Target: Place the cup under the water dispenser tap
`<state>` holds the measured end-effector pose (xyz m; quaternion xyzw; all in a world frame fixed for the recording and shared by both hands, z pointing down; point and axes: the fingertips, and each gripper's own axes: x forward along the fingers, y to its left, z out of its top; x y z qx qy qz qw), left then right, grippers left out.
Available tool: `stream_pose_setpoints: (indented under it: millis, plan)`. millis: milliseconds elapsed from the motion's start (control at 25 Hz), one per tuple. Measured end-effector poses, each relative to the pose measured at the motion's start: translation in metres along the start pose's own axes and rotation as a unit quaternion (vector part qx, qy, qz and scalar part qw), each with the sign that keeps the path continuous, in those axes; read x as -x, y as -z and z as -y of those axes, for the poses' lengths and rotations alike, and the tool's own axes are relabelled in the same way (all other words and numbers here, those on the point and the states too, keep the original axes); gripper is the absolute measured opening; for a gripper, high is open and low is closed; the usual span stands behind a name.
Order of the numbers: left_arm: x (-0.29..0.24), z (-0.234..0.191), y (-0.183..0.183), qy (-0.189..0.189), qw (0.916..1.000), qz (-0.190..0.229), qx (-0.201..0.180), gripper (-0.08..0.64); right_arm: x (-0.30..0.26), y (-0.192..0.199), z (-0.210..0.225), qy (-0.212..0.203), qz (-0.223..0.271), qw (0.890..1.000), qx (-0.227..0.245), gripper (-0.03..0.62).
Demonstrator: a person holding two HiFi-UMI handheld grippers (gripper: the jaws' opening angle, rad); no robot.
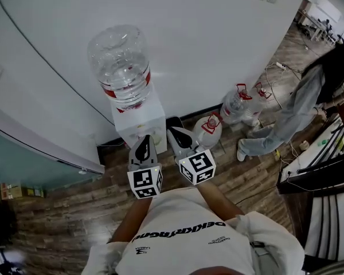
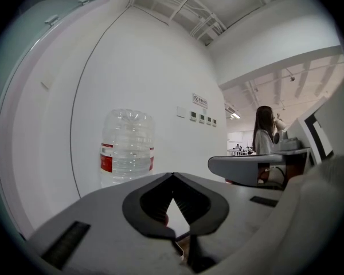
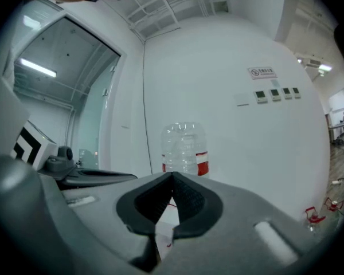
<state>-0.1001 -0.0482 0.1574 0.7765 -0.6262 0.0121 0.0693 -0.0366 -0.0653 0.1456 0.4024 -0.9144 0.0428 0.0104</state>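
Observation:
A white water dispenser (image 1: 139, 125) stands against the wall with a clear bottle (image 1: 121, 62) with a red label on top. The bottle also shows in the left gripper view (image 2: 128, 145) and in the right gripper view (image 3: 185, 148). My left gripper (image 1: 142, 141) and right gripper (image 1: 175, 133) are held side by side just in front of the dispenser, pointing at it. The left gripper (image 2: 173, 175) is shut with nothing in it. The right gripper (image 3: 172, 175) is shut and holds nothing either. No cup is in any view, and the tap is hidden behind the grippers.
Spare water jugs (image 1: 236, 105) with red handles stand on the wooden floor right of the dispenser. A person (image 1: 292, 116) stands further right beside a desk (image 1: 318, 150). The white wall (image 1: 218, 44) rises directly behind the dispenser.

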Motion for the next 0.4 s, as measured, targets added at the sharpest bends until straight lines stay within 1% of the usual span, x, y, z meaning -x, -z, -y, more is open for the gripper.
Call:
stream_pose_setpoints:
  millis: [400]
  plan:
    - [-0.0028,0.0063,-0.0057,0.007,0.9999,0.008,0.001,-0.003,0.0042,-0.0036,0.0072,0.006,0.007,1.000,-0.004,-0.005]
